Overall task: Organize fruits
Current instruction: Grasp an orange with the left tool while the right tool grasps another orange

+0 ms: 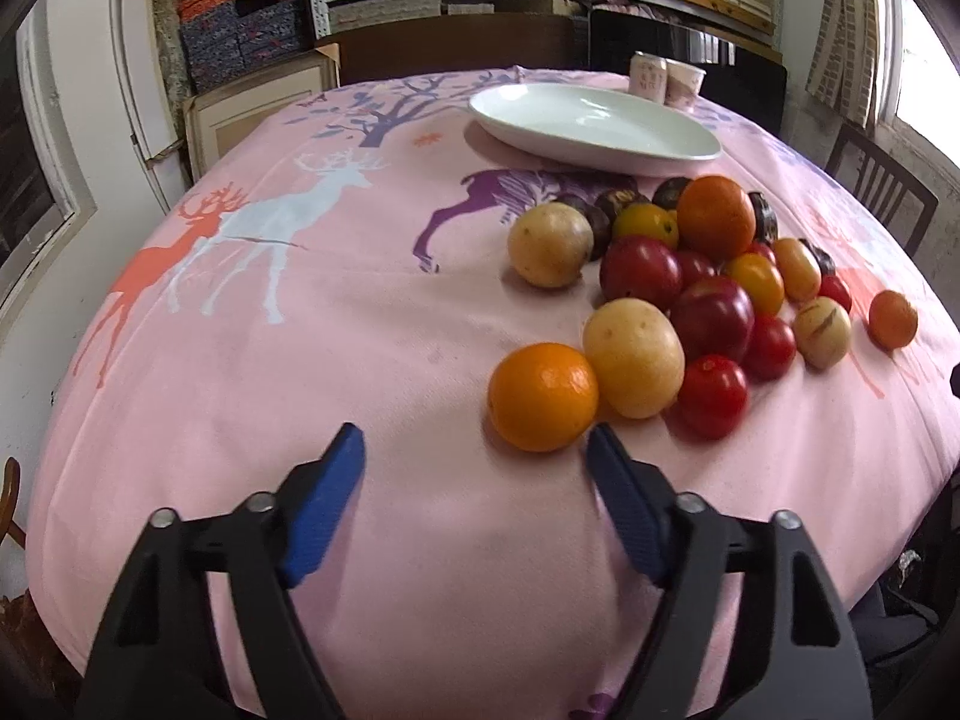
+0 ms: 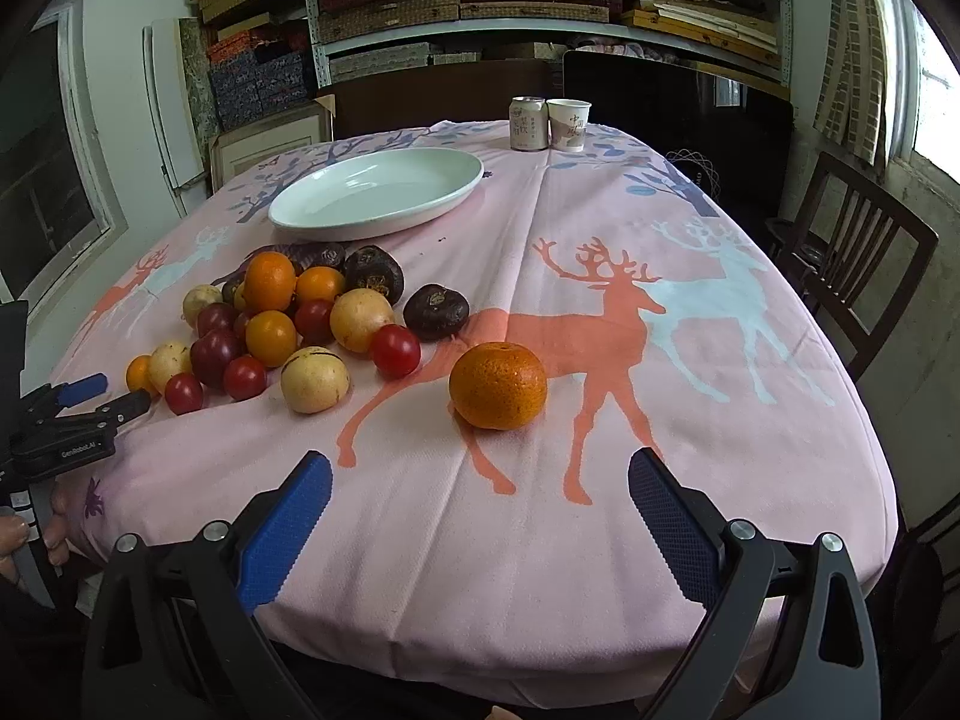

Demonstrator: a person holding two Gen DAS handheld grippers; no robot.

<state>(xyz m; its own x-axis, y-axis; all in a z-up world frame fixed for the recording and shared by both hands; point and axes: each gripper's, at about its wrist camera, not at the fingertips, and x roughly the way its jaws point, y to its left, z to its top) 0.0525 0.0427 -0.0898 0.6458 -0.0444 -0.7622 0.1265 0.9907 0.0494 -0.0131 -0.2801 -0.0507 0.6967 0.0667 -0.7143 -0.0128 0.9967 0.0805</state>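
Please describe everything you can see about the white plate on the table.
The white plate is a wide, shallow oval dish with a smooth, glossy surface that looks like ceramic. It is empty and lies flat on the pink tablecloth, beyond the pile of fruit and apart from it. A can and a paper cup stand farther back. Neither gripper touches the plate.

Stacked shelves (image 2: 480, 6), dark wooden chair (image 2: 852, 252), bright window (image 2: 936, 90)
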